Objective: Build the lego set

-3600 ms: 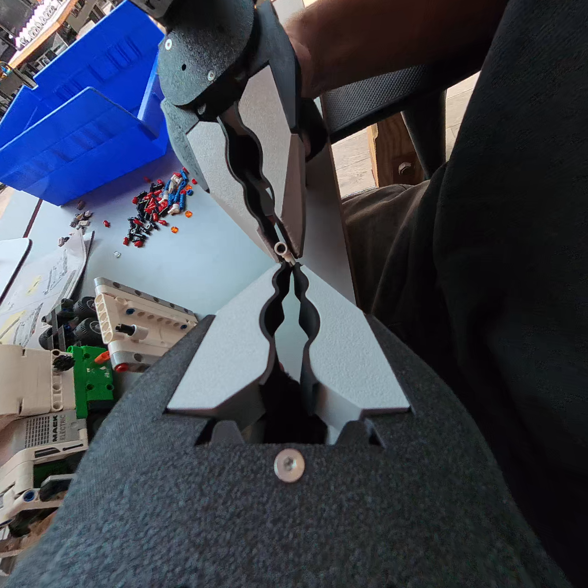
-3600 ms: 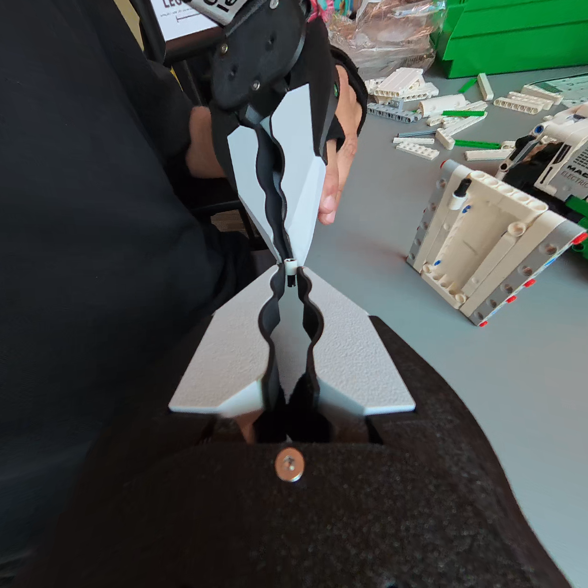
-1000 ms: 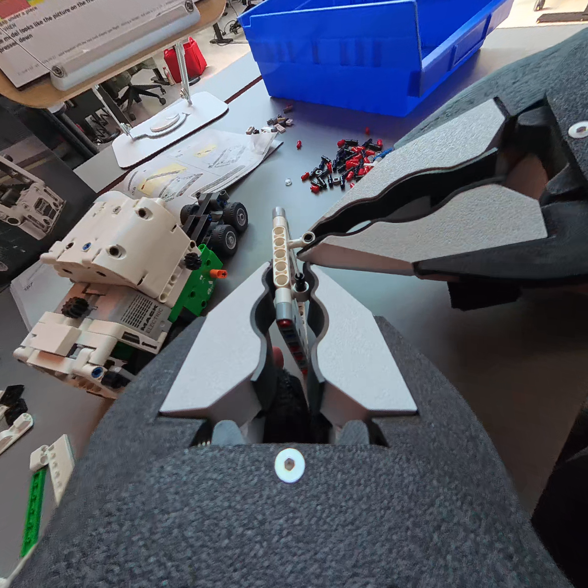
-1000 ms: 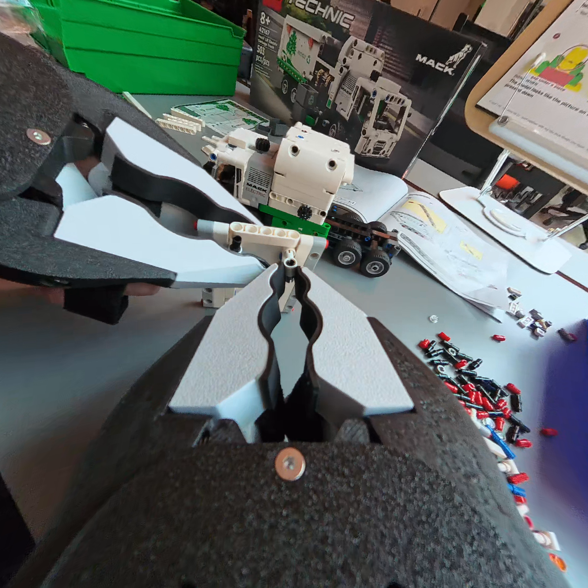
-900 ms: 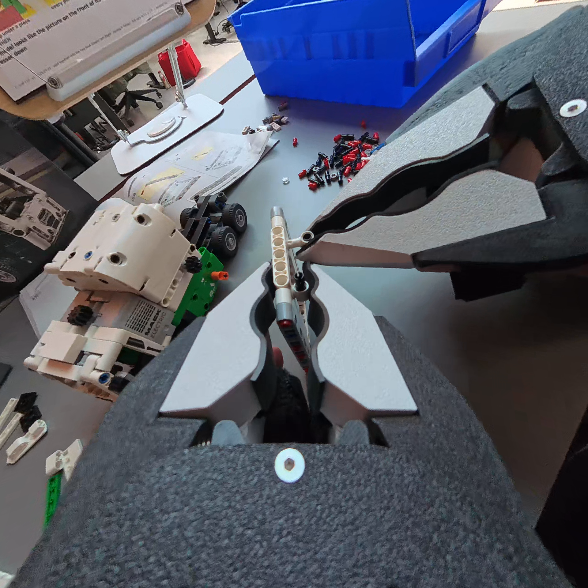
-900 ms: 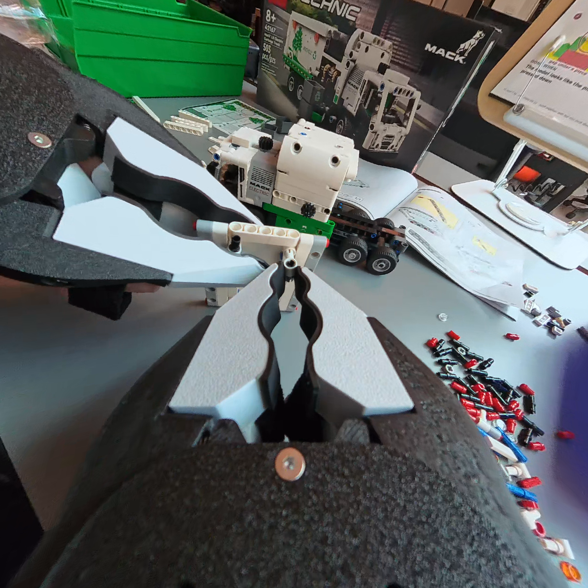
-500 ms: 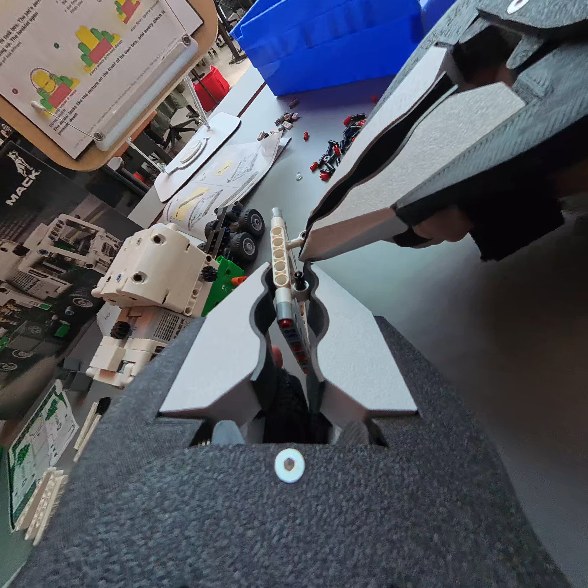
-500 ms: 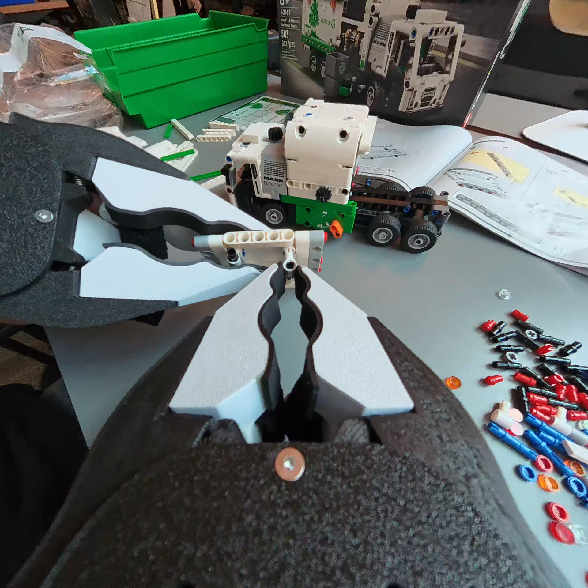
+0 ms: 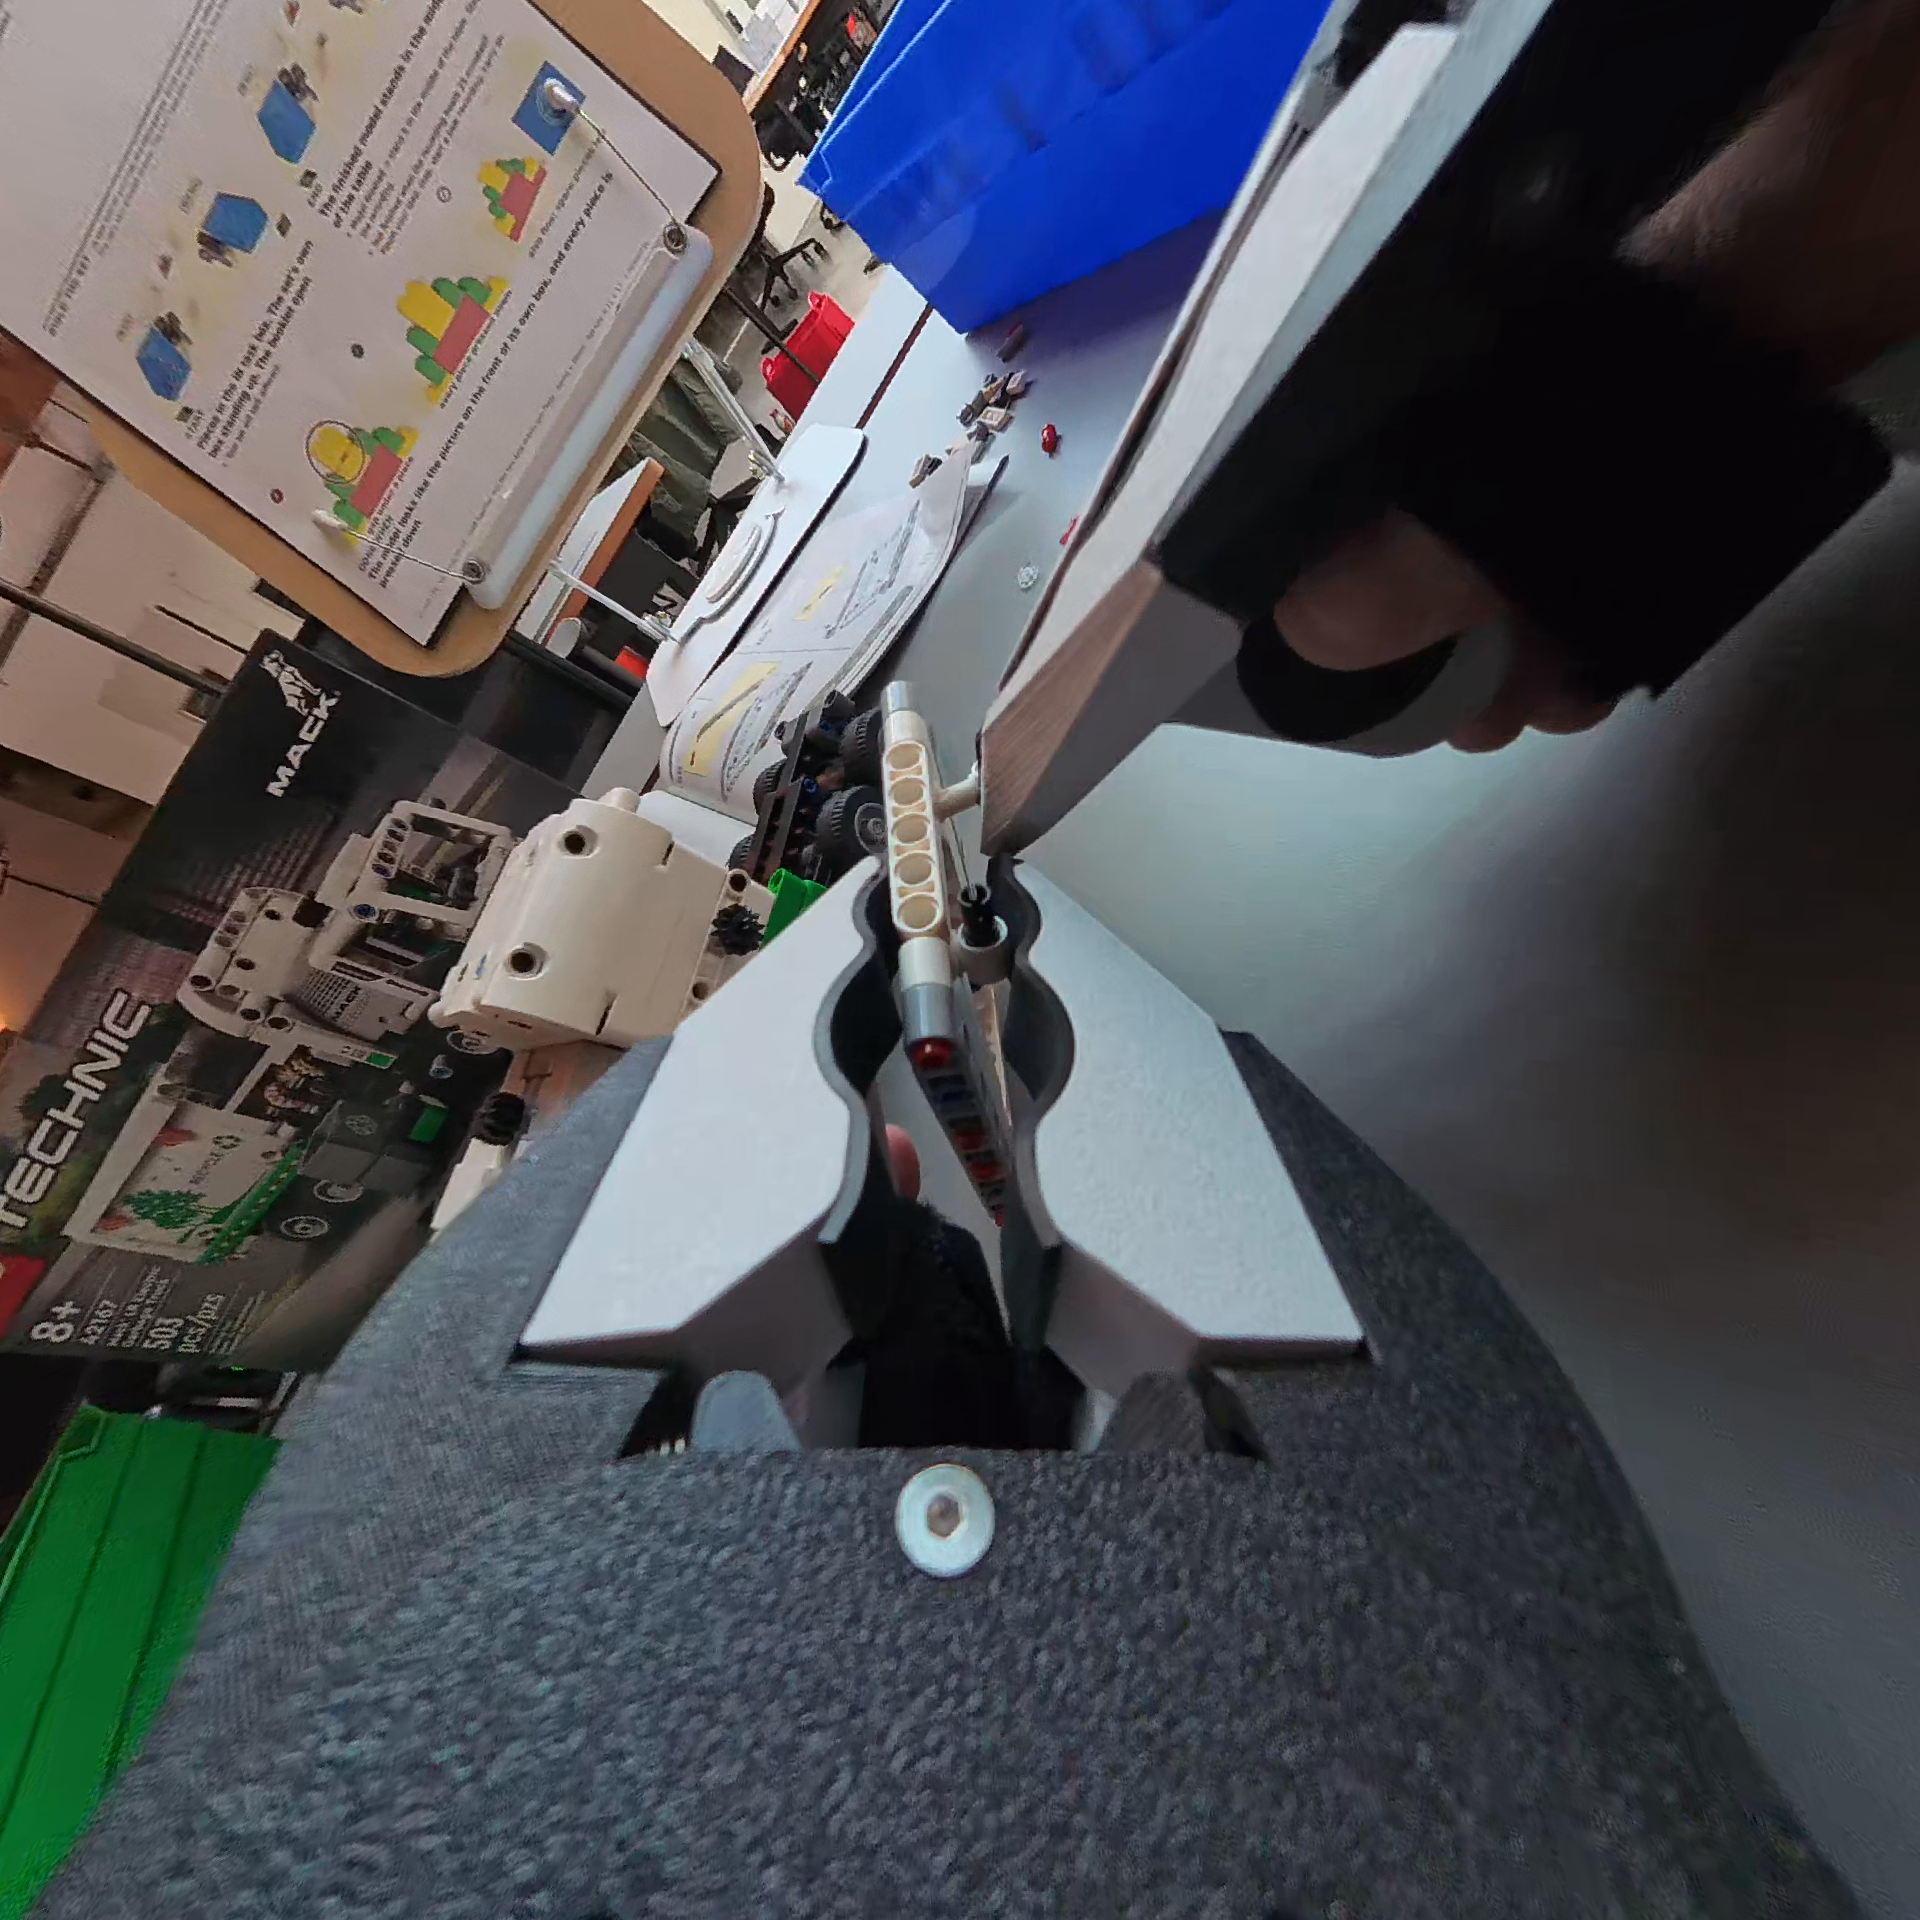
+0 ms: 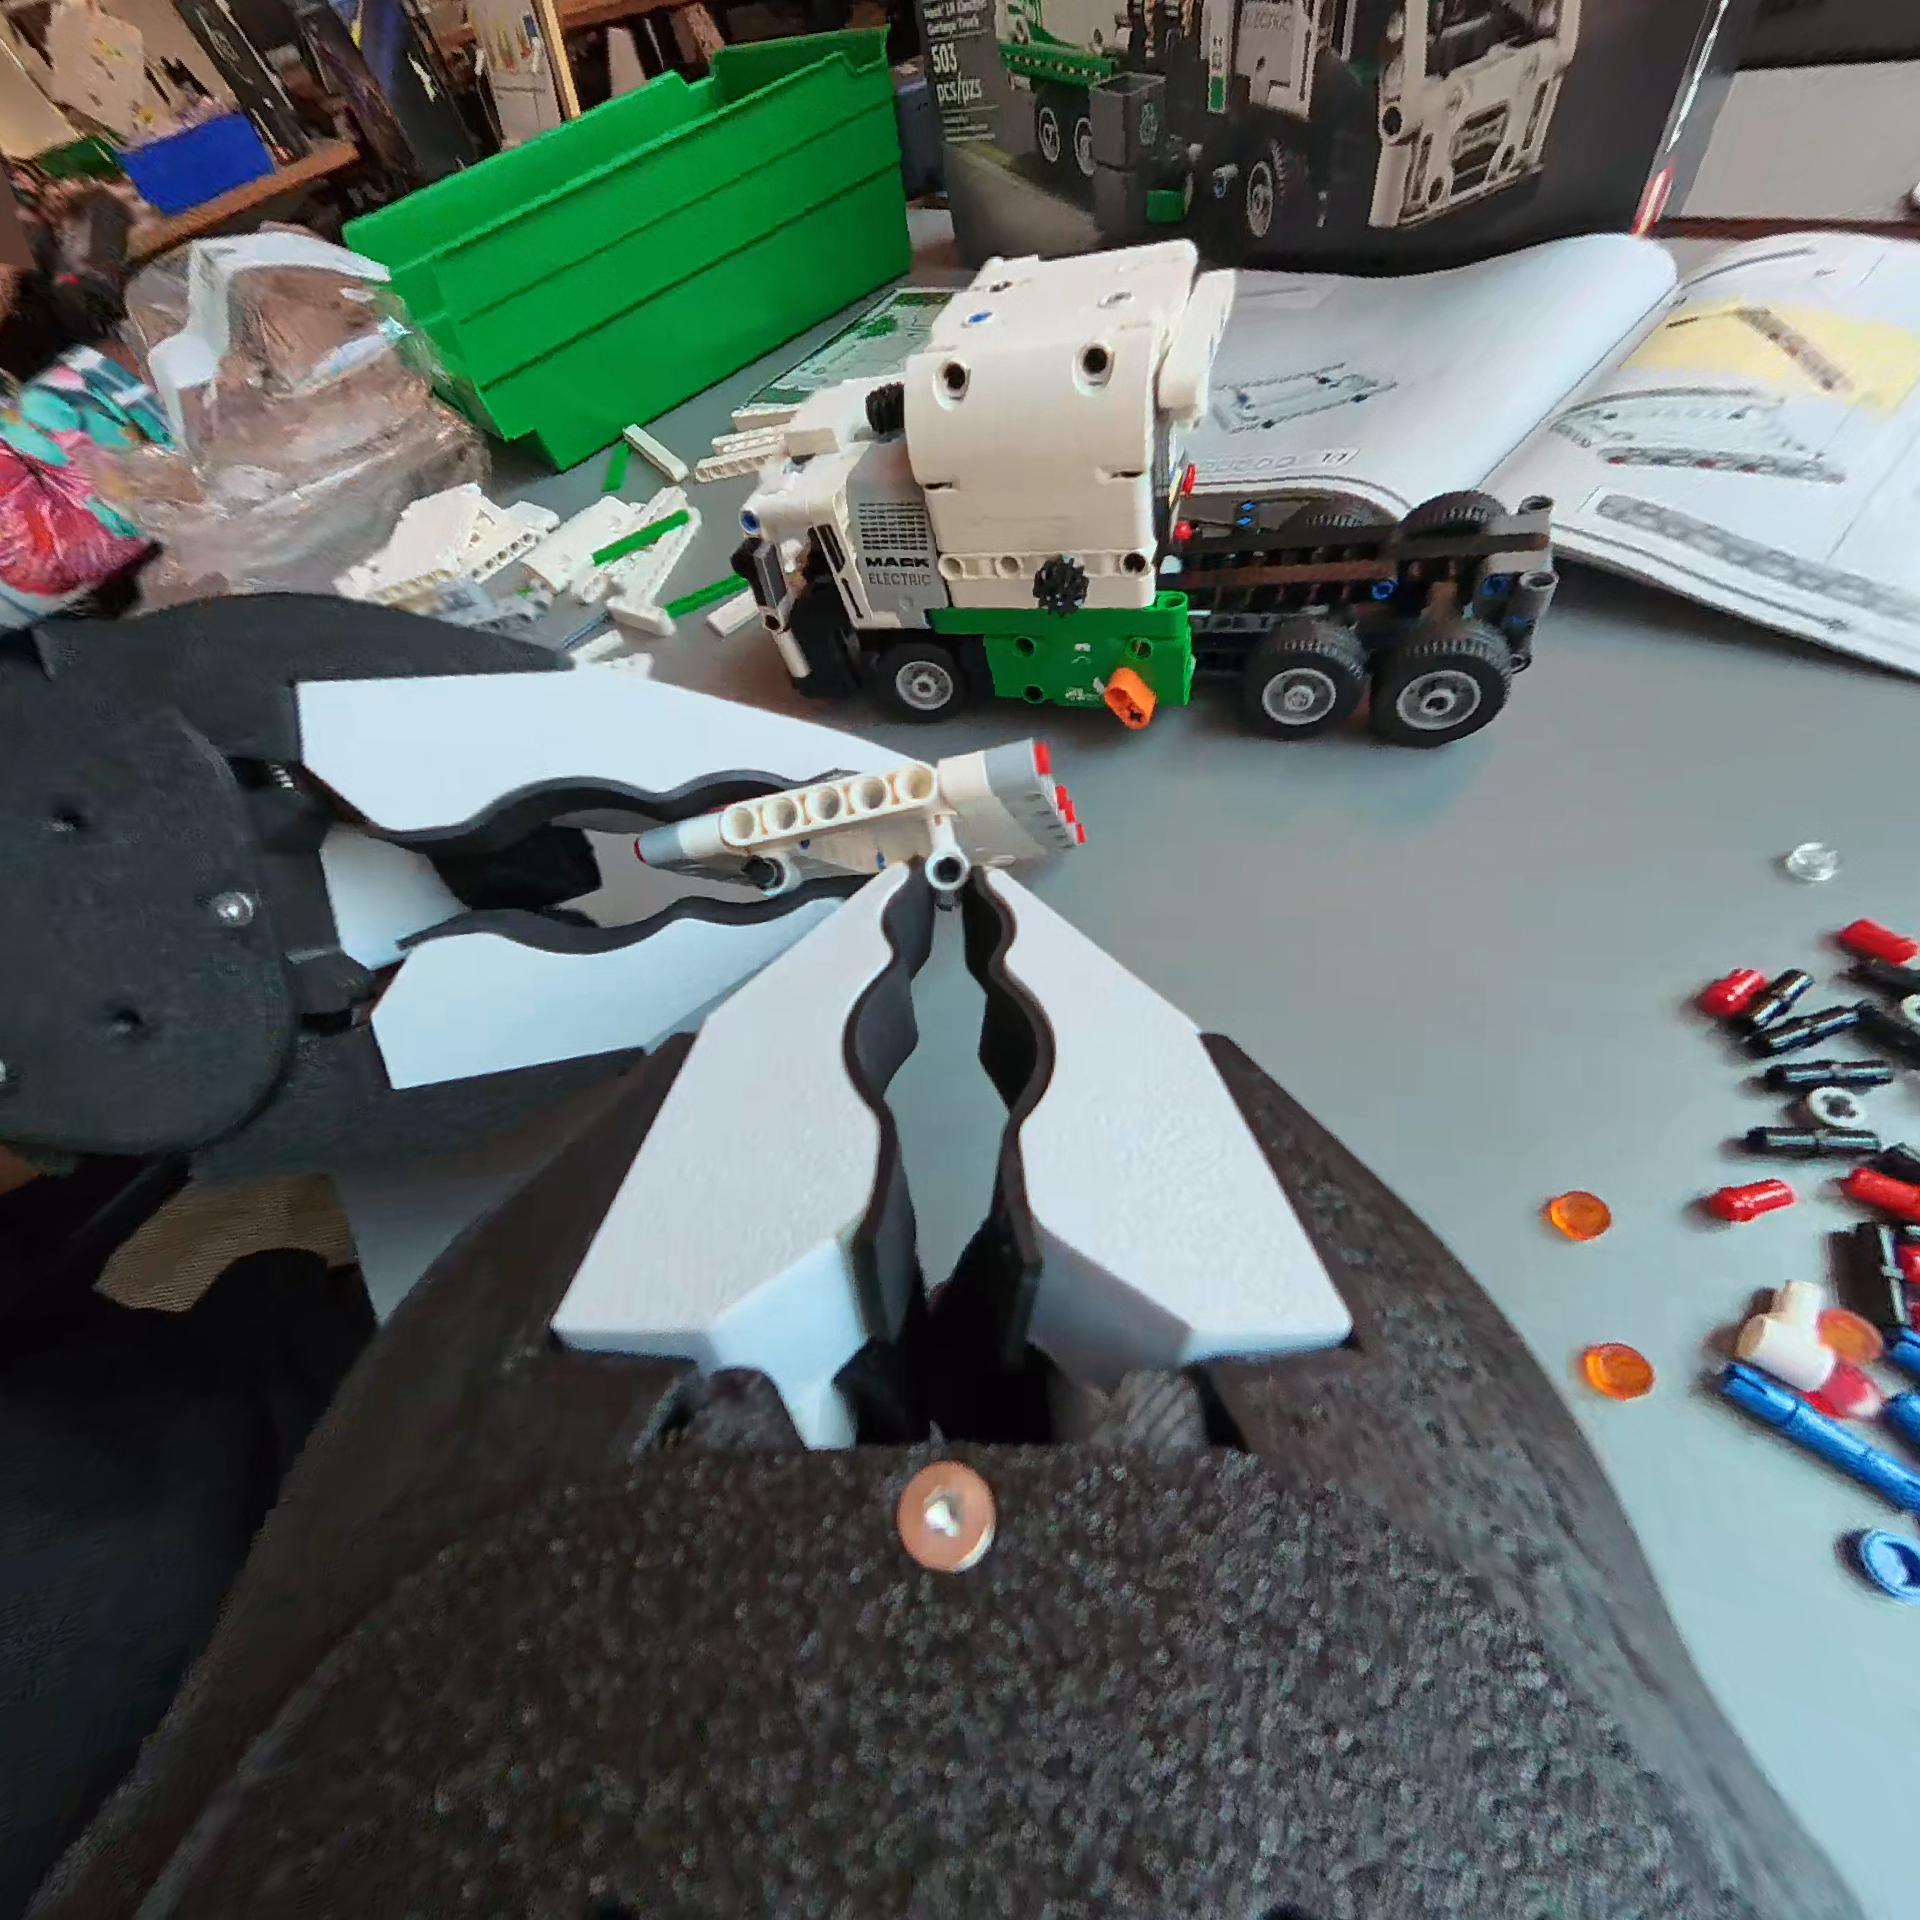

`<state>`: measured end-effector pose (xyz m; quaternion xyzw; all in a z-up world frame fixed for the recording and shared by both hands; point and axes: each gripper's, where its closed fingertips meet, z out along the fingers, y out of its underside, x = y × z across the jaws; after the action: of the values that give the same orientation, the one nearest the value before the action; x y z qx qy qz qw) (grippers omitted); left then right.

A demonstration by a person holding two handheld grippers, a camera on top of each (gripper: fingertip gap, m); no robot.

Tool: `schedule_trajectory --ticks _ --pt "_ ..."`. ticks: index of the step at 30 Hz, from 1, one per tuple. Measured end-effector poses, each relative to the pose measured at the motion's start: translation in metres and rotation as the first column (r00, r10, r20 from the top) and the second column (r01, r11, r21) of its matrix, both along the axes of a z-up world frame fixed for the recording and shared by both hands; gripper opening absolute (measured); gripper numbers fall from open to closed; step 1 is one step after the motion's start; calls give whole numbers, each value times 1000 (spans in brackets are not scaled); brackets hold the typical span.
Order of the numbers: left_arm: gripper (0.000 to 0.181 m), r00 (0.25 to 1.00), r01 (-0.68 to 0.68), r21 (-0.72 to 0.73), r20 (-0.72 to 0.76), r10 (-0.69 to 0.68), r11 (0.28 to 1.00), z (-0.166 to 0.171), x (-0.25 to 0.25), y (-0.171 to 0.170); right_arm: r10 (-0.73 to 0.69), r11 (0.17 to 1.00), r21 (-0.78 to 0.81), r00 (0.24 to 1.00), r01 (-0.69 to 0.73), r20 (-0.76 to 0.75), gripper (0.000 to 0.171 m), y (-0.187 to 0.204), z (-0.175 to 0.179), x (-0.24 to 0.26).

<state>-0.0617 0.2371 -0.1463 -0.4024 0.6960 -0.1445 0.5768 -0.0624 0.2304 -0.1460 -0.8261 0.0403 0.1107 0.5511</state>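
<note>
A small white sub-assembly, a holed beam joined to a white and grey block with red pin ends, is held in the air above the grey bench, in front of the part-built truck. The left gripper has its jaws closed on the beam end of it. The right gripper has its jaws pinched on a small light-grey connector that sticks out from the side of the sub-assembly. Behind them the part-built truck, with white cab, green base and black chassis on six wheels, stands on the bench. Beyond it an open instruction booklet lies flat, and the set's box stands upright toward the far edge. Loose white and green beams lie to the truck's left, in front of a green bin. Red, black and blue pins are scattered toward the right edge. In the left wrist view a blue bin sits at the far end of the bench.
</note>
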Motion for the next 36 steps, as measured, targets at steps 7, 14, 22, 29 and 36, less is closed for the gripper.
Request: schedule_trajectory --ticks 7,14,22,29,36 --pt "13 998 -2 -167 57 12 986 3 3 0 -19 999 28 1000 18 23 5 1 4 2" --pt "13 993 51 -389 120 -5 920 15 4 -2 -84 992 113 978 63 192 5 2 20 4" --pt "13 993 46 -470 120 12 881 15 6 -2 -171 983 132 876 124 451 5 3 23 10" --pt "13 995 7 -407 94 34 913 11 7 -2 -133 991 51 942 123 308 5 2 16 10" --pt "13 996 11 -333 83 18 943 9 7 -5 -84 996 17 975 82 207 5 -1 13 8"
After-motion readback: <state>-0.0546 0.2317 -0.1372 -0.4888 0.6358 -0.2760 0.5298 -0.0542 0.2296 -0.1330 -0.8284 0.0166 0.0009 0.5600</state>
